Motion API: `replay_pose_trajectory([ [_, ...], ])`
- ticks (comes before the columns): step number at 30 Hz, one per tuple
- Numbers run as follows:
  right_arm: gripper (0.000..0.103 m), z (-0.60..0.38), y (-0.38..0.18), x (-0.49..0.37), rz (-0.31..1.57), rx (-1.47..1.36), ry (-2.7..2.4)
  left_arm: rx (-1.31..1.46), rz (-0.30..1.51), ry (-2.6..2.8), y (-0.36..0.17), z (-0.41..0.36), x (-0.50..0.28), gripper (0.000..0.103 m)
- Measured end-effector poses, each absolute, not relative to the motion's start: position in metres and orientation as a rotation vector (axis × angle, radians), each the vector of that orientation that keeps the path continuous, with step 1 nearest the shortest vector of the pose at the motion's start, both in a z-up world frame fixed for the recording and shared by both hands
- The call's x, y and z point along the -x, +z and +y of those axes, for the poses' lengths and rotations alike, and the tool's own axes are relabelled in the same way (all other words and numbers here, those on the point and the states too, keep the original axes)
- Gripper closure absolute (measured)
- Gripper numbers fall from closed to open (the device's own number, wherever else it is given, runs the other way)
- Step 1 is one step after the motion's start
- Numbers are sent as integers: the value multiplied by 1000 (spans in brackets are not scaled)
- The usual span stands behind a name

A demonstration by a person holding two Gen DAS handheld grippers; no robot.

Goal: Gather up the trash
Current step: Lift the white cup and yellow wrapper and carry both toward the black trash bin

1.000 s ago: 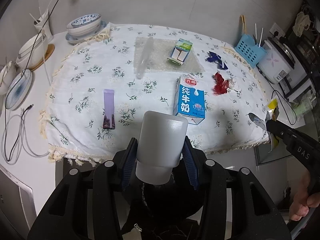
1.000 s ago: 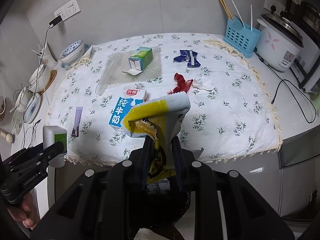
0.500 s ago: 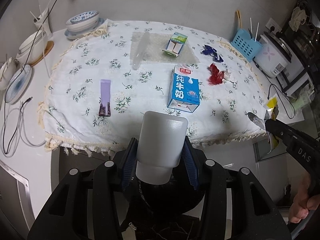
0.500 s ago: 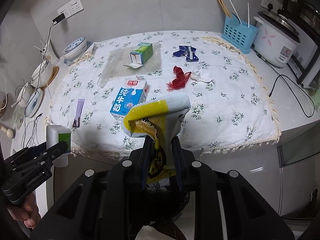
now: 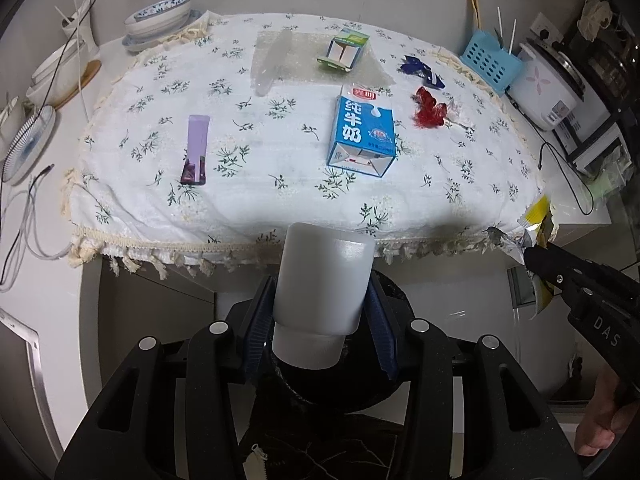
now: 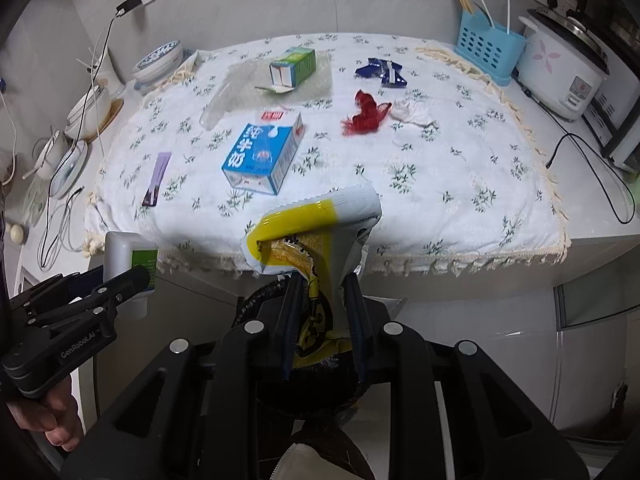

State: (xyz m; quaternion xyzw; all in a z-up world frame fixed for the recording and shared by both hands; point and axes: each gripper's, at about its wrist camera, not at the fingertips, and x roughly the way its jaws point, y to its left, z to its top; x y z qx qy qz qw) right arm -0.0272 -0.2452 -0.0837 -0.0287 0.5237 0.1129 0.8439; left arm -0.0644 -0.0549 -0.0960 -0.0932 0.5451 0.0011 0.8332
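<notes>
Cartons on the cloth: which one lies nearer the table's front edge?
The blue milk carton, mid-cloth. The green carton sits farther back on the clear plastic sheet, open end facing forward.

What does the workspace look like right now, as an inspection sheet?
Surface: floral tablecloth on a white counter.
Job's things: milk carton, green box, purple sachet, red wrapper, blue wrapper lie on the cloth.
Clutter: bowls, rice cooker, blue basket.
Grippers: left hand-held gripper shut on white bottle; right hand-held gripper shut on yellow wrapper.
Cables: black cable at right, white cables at left.
Surroundings: dark bin below both grippers.
</notes>
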Motion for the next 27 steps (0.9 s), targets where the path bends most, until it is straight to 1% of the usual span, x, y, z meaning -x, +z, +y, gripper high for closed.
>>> replay_pose_trajectory([
  [4, 82, -244, -95, 35, 1085, 113, 209, 204, 1176, 0, -111, -57, 70, 59],
  [14, 82, -249, -143, 46, 1138, 126, 211, 193, 1236, -40, -153, -72, 74, 59],
  [27, 82, -263, -195, 42, 1203, 55, 201, 157, 1250, -43, -195, -88, 74, 59],
])
